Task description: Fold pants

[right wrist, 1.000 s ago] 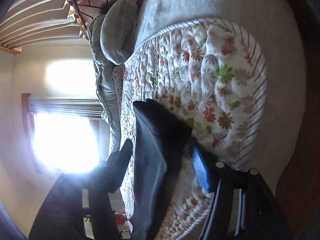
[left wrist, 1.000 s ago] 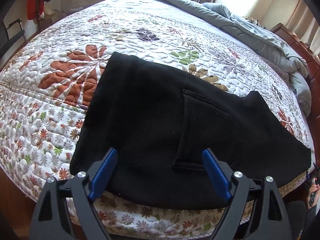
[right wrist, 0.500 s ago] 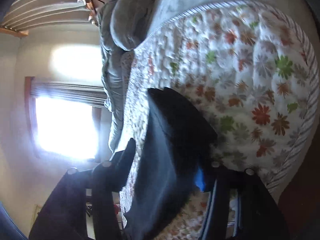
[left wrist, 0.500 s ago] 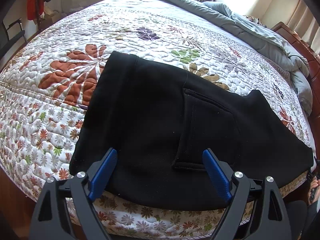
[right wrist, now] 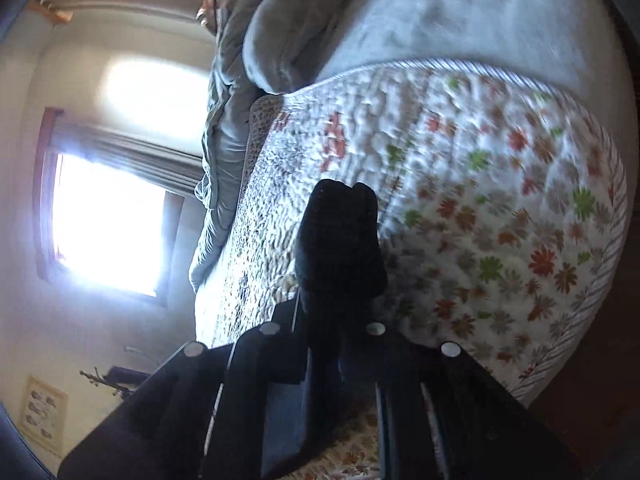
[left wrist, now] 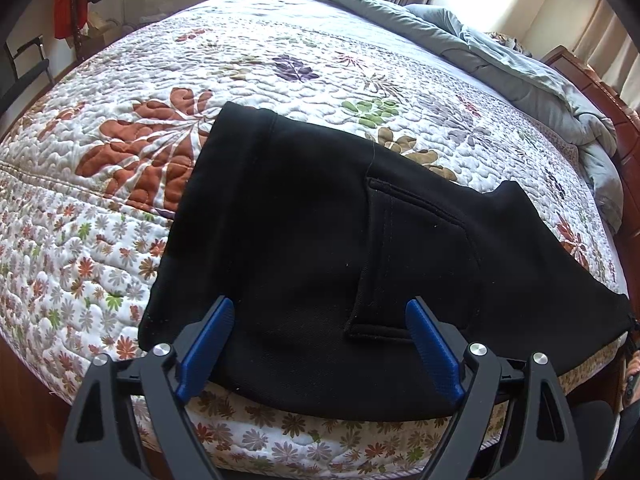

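Black pants (left wrist: 320,240) lie spread on the floral quilted bed (left wrist: 120,80), back pocket up, reaching the near edge. My left gripper (left wrist: 320,344) is open, its blue pads either side of the pants' near hem, hovering just above it. In the right wrist view my right gripper (right wrist: 332,320) is shut on a bunched end of the black pants (right wrist: 340,240), which sticks out past the fingers over the bed's corner. This view is tilted sideways and blurred.
A grey duvet (left wrist: 500,52) is heaped along the far side of the bed. A wooden bed frame (left wrist: 628,168) runs along the right. A dark chair (left wrist: 24,76) and a red bag (left wrist: 66,12) stand at the far left. A bright window (right wrist: 104,220) shows in the right wrist view.
My right gripper has closed on the end of the pants, which was between open fingers before. The left gripper has barely moved.
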`<state>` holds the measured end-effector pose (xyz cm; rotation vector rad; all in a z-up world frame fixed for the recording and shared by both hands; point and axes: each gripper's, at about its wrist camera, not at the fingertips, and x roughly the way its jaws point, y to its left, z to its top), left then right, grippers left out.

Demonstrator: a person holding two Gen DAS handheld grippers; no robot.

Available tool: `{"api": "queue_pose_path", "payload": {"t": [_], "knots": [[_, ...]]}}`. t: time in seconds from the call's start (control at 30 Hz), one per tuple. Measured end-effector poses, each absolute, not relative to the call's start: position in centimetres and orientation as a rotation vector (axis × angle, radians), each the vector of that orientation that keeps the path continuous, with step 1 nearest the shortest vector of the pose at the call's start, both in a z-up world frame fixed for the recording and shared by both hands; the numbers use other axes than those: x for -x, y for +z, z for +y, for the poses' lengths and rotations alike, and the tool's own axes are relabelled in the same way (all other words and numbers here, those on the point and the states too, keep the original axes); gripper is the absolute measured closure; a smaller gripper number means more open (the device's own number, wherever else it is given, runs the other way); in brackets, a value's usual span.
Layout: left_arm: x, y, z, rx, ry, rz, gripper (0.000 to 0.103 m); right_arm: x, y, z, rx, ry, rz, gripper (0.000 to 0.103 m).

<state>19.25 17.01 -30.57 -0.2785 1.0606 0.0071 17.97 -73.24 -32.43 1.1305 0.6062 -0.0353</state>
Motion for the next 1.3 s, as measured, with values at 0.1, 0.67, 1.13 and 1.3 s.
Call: {"api": "queue_pose_path", "payload": {"t": [0.1,0.67,1.13,1.3], "knots": [[-19.2,-30.5,17.0,0.275,0.008,1.061,0.015,-18.3,-30.9,-72.6,-1.086,-0.036,0.606,0.093],[-18.5,-30.3,17.7,0.32,-0.017,1.042,0.015,-18.9,-24.2,-69.4,-0.908,-0.032,0.596,0.093],[-18.3,-30.2,18.1,0.357,-0.04,1.025,0.015,-18.9,-18.0,-64.2,-0.698,-0.024,0.587,0.093],[-18.2,-30.2,18.4,0.372,-0.051,1.018,0.015,-19.3,-15.9,-61.7,-0.616,-0.009,0.584,0.093]]}}
